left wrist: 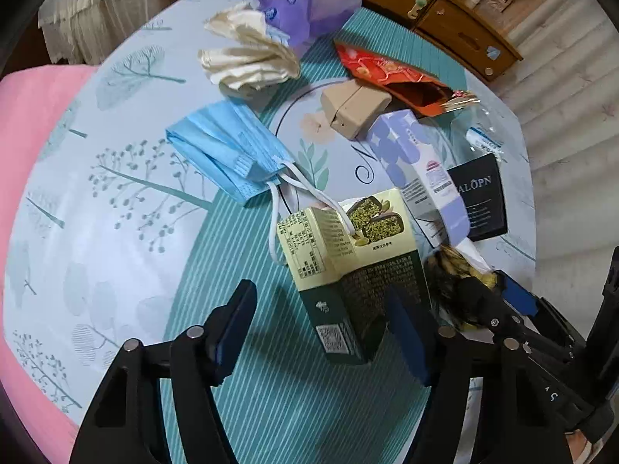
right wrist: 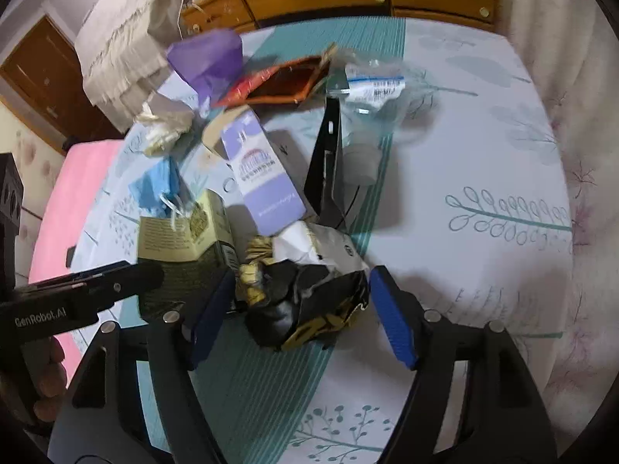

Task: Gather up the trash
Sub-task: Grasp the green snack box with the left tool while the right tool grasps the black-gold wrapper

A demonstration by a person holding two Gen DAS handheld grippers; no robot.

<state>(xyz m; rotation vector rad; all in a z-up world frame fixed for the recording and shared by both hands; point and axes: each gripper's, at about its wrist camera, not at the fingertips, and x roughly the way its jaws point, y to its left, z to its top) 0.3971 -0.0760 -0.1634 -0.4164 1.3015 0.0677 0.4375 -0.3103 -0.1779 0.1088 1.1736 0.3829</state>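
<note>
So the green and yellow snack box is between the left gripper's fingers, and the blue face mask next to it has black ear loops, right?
Nearly. The loops on the blue face mask are white, not black; the left wrist view shows them draped over the green and yellow snack box. The rest holds: that box sits between the fingers of the open left gripper.

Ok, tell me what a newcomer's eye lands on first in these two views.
Probably the litter heaped on the teal-patterned tablecloth. The green and cream snack box stands between the left gripper's open jaws, and the crumpled black and gold wrapper lies between the right gripper's. Behind them lie a blue face mask and a purple bag.
</note>
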